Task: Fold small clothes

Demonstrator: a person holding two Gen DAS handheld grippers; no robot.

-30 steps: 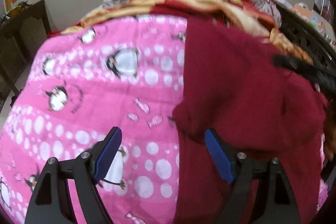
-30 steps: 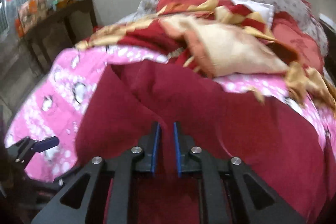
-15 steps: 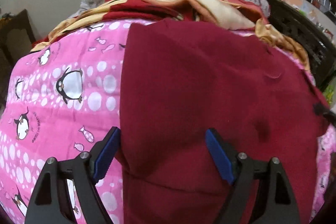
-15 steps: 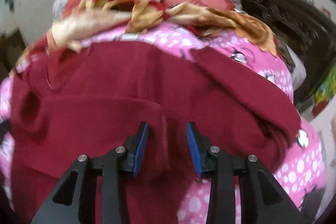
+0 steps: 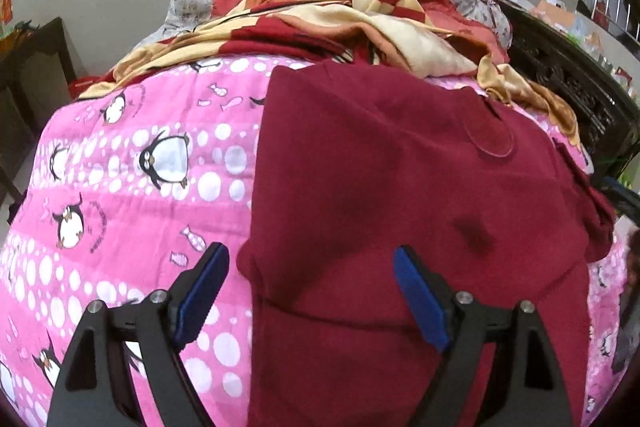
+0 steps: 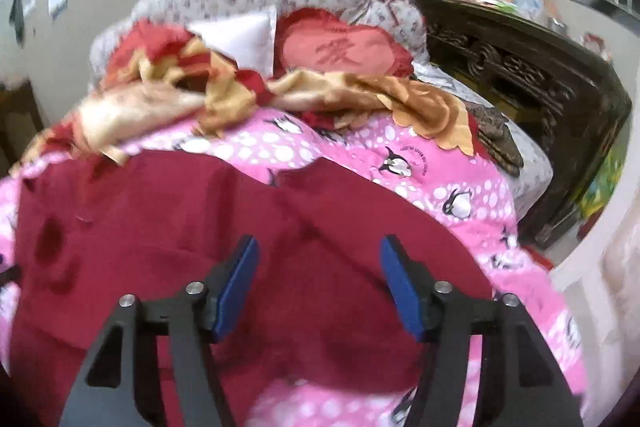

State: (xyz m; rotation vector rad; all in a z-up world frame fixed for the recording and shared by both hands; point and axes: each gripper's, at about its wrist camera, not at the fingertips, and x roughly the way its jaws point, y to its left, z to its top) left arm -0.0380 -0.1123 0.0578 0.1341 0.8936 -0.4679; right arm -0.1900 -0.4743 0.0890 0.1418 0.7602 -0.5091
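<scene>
Maroon garment lies spread flat on the pink penguin blanket covering the bed, partly folded by the look of the doubled layer along its near edge. Long axis runs away from the person, toward the heap of red-and-gold bedding at the head. Left gripper hovers over the garment's near left edge, jaws wide, holding nothing; one pad sits over blanket, the other over cloth, so the edge runs between them. Right gripper is over the garment's right portion, jaws likewise wide and empty, with a sleeve-like flap just ahead. Judgement: both are equally near; the left is better lined up to pinch an edge.
</scene>
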